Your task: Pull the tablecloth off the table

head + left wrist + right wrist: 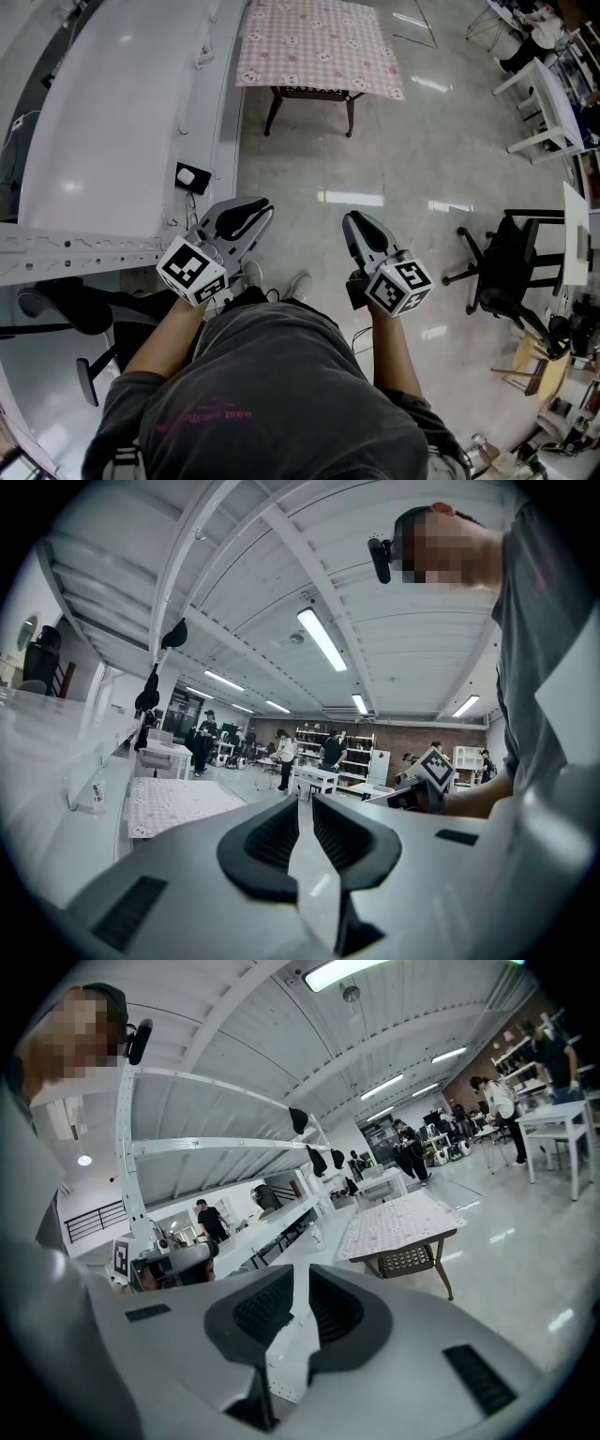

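Standing at one side of this big room, I see a long white workbench (103,122) running up the person's left and glossy floor everywhere else. Straight ahead of them, well apart across bare floor, is the small dark-legged table (274,105) with the pink patterned tablecloth (314,42) spread flat over its top, edges hanging a little over the sides. Its near edge runs crosswise to the person and faces them squarely. A black office chair (502,258) sits off to the right.

Both tools are held low by the waist, pointing towards that edge. The left gripper (261,210) and the right gripper (351,221) each have their jaws only a narrow gap apart, with nothing between them – just floor. Neither looks nearer; I'd judge the cloth's near edge is where either would have to take hold
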